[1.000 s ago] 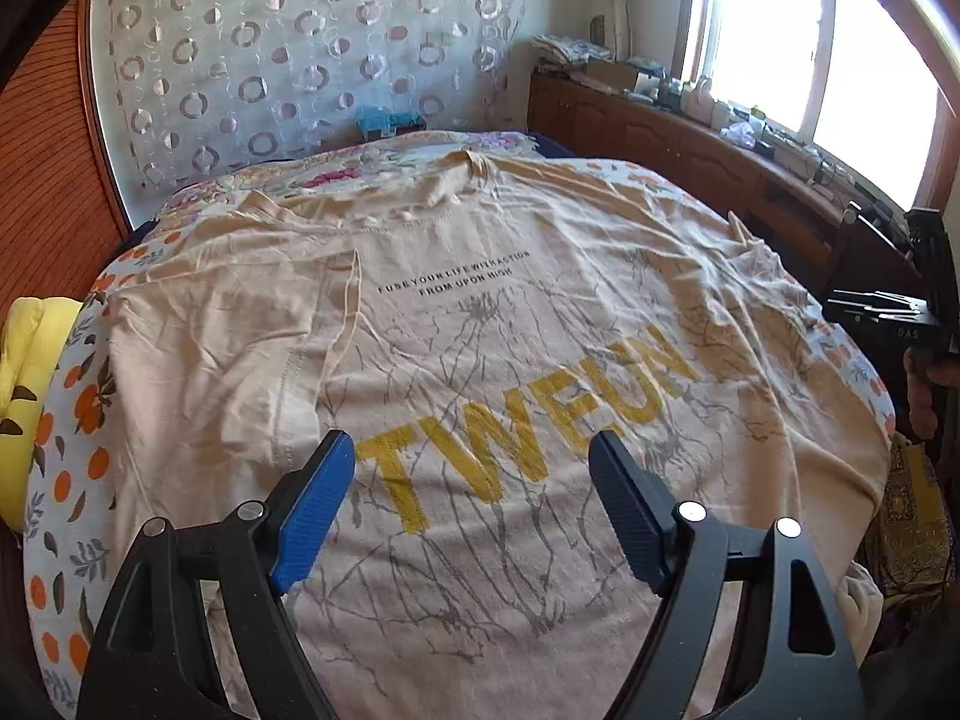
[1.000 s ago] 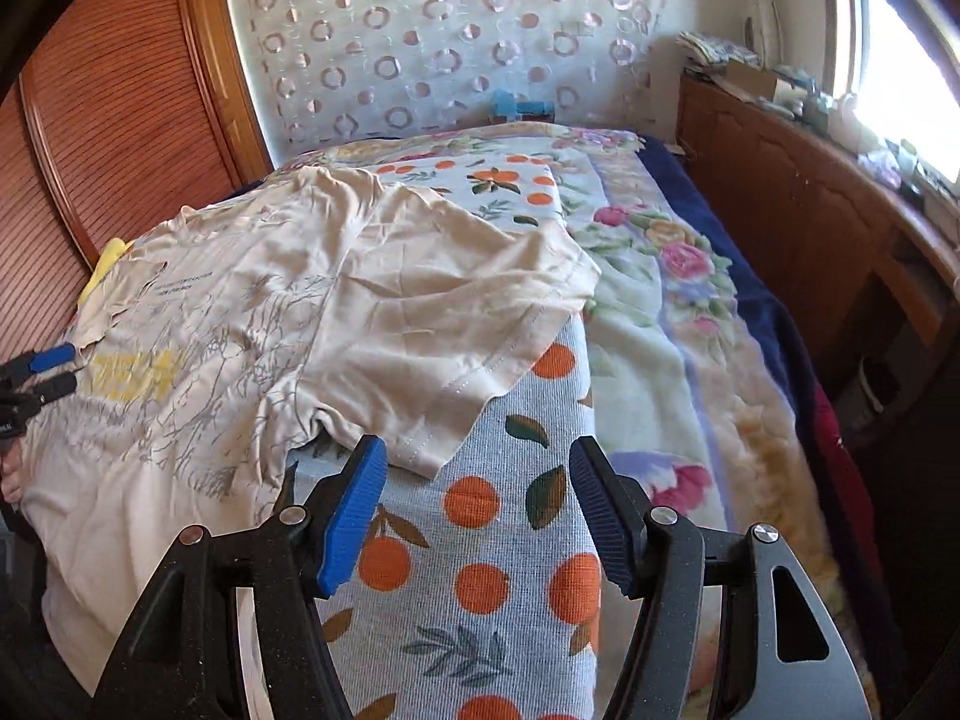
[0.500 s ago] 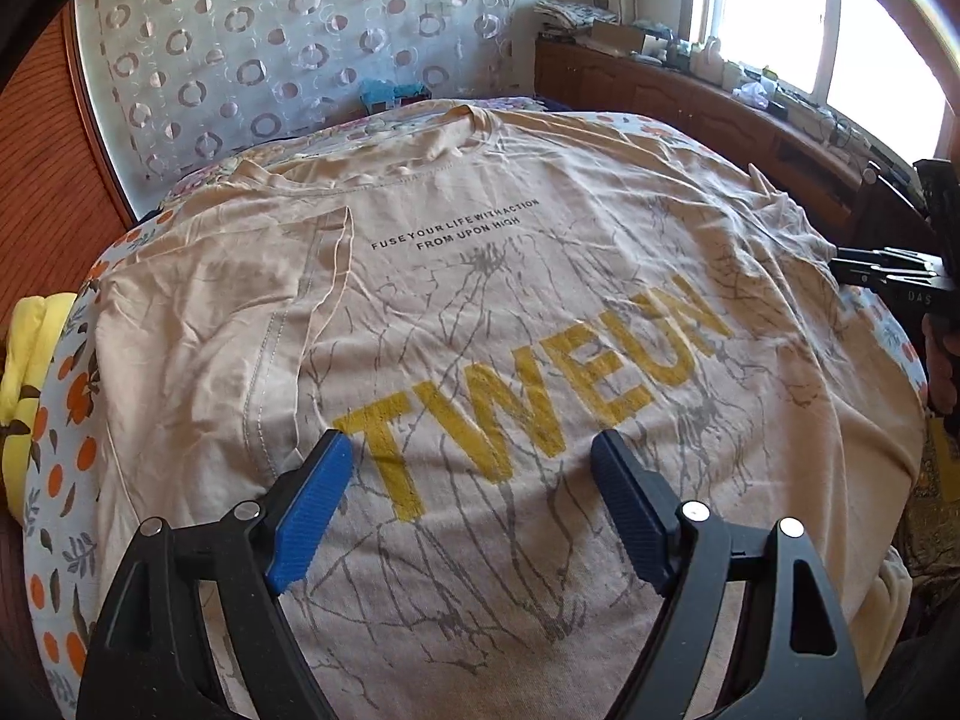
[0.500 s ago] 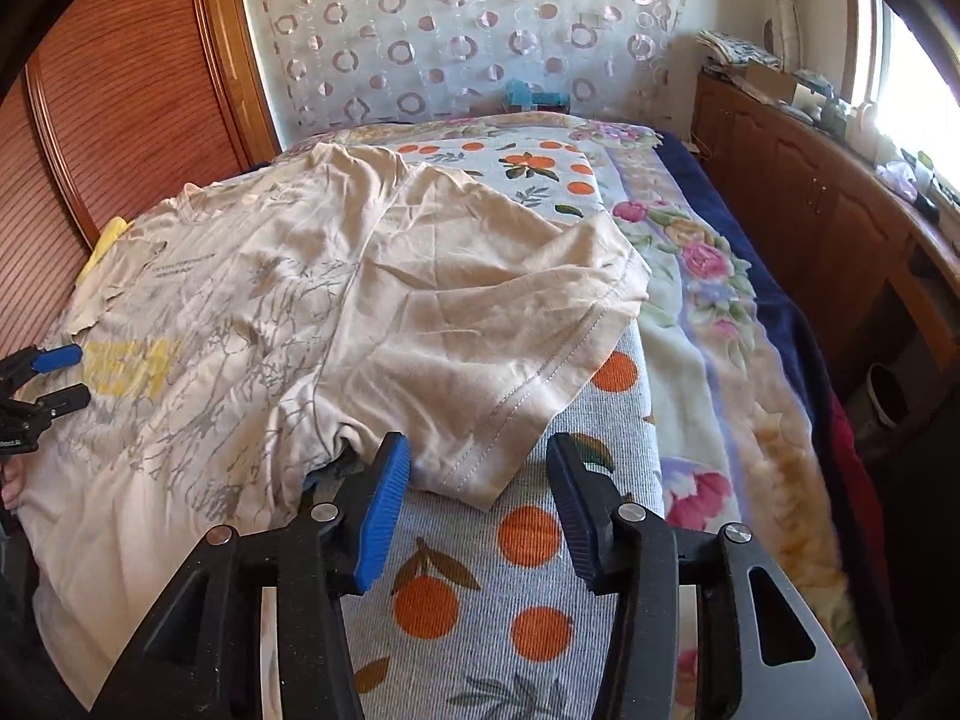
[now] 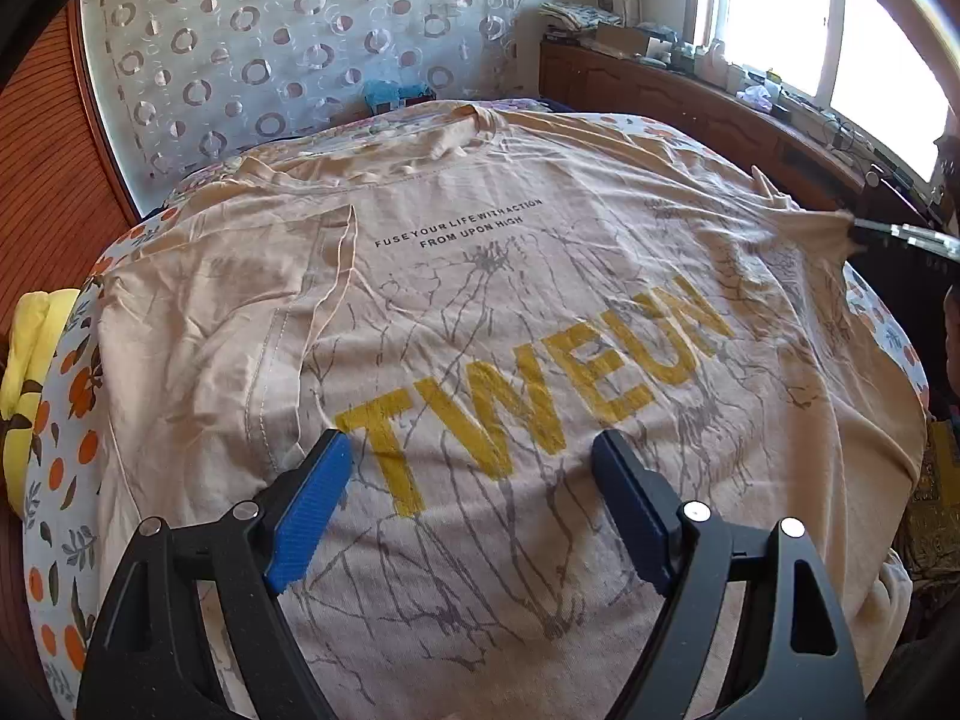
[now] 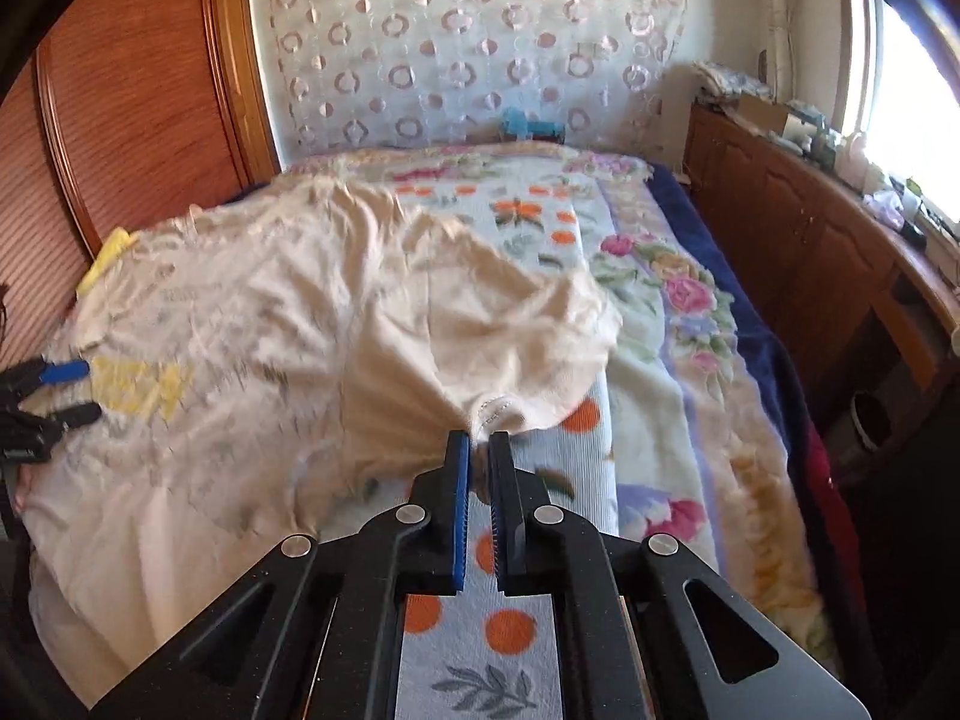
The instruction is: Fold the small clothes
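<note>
The right gripper (image 6: 478,441) has just been closing and now pinches the sleeve hem of the beige T-shirt (image 6: 252,360), apparently lifting it; the left gripper (image 5: 474,450) hovers wide above the shirt, spread across the bed (image 6: 678,372)

Beige T-shirt (image 5: 480,312) with yellow lettering; orange-dotted white blanket (image 6: 480,630).

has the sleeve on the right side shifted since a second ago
Yes. The sleeve now bunches into the shut right claw, its hem lifted off the orange-dot sheet; those jaws were just closing.
</note>
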The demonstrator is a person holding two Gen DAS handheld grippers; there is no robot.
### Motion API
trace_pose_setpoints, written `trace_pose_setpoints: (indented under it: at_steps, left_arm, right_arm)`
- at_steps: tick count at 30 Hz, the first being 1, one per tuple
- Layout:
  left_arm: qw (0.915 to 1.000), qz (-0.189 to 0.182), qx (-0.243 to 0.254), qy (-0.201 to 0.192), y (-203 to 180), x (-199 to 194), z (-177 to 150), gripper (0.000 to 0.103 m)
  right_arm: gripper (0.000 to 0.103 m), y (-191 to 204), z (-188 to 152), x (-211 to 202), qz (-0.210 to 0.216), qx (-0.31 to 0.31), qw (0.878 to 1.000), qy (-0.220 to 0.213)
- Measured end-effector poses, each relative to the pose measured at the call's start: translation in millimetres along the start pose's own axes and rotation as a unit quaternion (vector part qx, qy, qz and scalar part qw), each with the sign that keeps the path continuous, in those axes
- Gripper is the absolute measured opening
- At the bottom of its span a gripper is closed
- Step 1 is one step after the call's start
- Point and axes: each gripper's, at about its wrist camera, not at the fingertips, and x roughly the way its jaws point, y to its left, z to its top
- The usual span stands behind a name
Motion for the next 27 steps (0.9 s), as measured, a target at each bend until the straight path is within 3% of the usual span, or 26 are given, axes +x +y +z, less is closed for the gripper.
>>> trace_pose_setpoints:
  at_steps: [3,6,9,11,13,15,19,23,27]
  left_arm:
    - [1.0000,-0.001,0.000,0.000,-0.3,-0.4,-0.4,0.083]
    - [1.0000,-0.002,-0.001,0.000,0.7,-0.2,-0.3,0.083]
    - [1.0000,-0.003,-0.001,0.000,0.9,-0.7,-0.5,0.083]
    - [1.0000,-0.003,0.000,0.000,0.9,0.1,0.1,0.083]
    - [1.0000,-0.005,-0.001,0.000,1.3,-0.1,0.0,0.083]
    - [1.0000,-0.005,0.000,-0.001,1.8,-0.9,-0.8,0.083]
    - [0.9999,-0.005,-0.004,-0.012,4.3,-6.4,-1.9,0.083]
    - [0.9991,-0.012,-0.017,-0.036,6.6,-23.8,1.6,0.083]
    - [0.9969,-0.029,-0.019,-0.070,0.9,-51.9,7.5,0.083]
  right_arm:
    - [0.006,17.8,17.9,-12.4,0.005,-0.018,0.999,-0.035]
    - [0.006,48.7,34.3,-21.7,0.047,-0.046,0.996,-0.064]
    - [0.006,83.9,37.9,-20.1,0.113,-0.076,0.989,-0.059]
    - [0.006,100.2,32.8,-10.9,0.129,-0.094,0.986,-0.038]
    - [0.006,105.7,23.1,1.6,0.125,-0.105,0.987,-0.007]
    - [0.016,99.7,15.5,9.2,0.118,-0.102,0.988,0.008]
    - [0.052,66.5,5.9,3.6,0.099,-0.055,0.994,0.001]
    - [0.054,36.0,4.1,4.9,0.053,-0.022,0.998,-0.009]
    - [0.054,28.4,9.4,36.2,0.043,0.018,0.999,0.024]
